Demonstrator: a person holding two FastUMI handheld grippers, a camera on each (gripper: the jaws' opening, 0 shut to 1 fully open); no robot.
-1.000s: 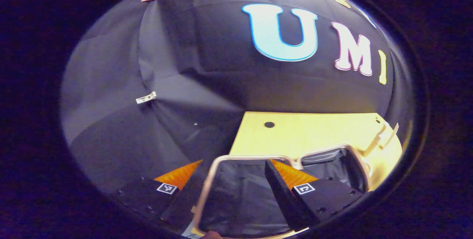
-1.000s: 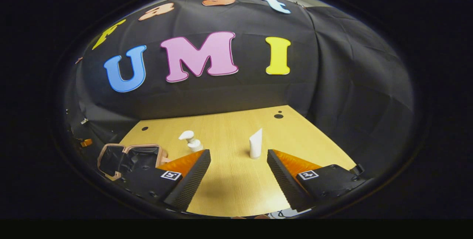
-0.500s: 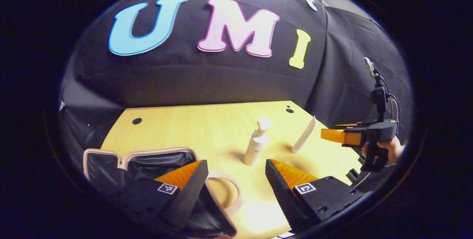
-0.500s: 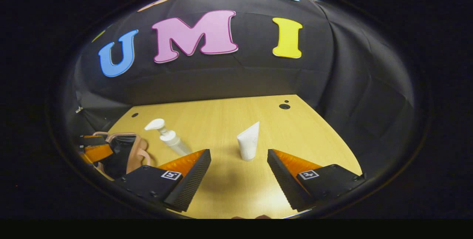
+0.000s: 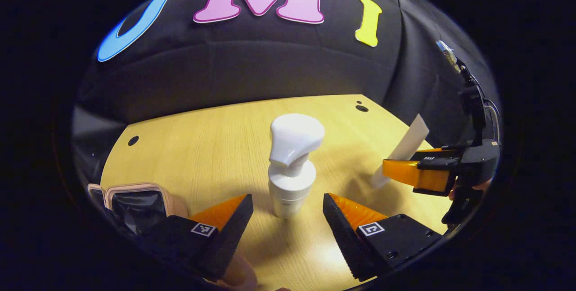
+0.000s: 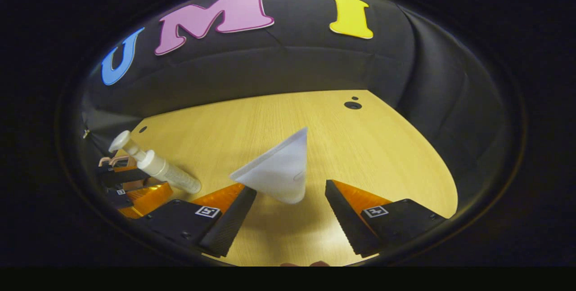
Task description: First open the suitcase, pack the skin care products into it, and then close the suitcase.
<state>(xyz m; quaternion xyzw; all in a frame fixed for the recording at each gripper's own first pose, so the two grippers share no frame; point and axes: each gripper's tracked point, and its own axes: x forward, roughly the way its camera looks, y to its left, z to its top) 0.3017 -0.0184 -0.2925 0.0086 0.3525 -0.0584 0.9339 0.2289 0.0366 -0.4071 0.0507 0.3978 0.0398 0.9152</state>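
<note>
A white pump bottle [image 5: 292, 169] stands upright on the wooden table [image 5: 202, 138], just ahead of my open left gripper [image 5: 288, 203] and centred between its fingers without touching them. A white tube [image 6: 279, 169] stands cap-down right in front of my open right gripper [image 6: 290, 192], its base level with the fingertips. The left gripper view has the tube [image 5: 402, 147] beside the right gripper [image 5: 396, 172]. The suitcase [image 5: 135, 196] lies open at the lower left, with a pink rim and dark lining. In the right gripper view the pump bottle [image 6: 153, 167] leans at the far left.
A hand [image 5: 468, 187] holds the right gripper at the table's right edge. Two small dark holes [image 6: 352, 104] mark the far right corner of the table. Bare wood stretches behind both products up to the black cloth wall.
My left gripper swung from over the open suitcase to the right and closed in on the pump bottle. The right gripper moved forward up to the tube. Both stayed open.
</note>
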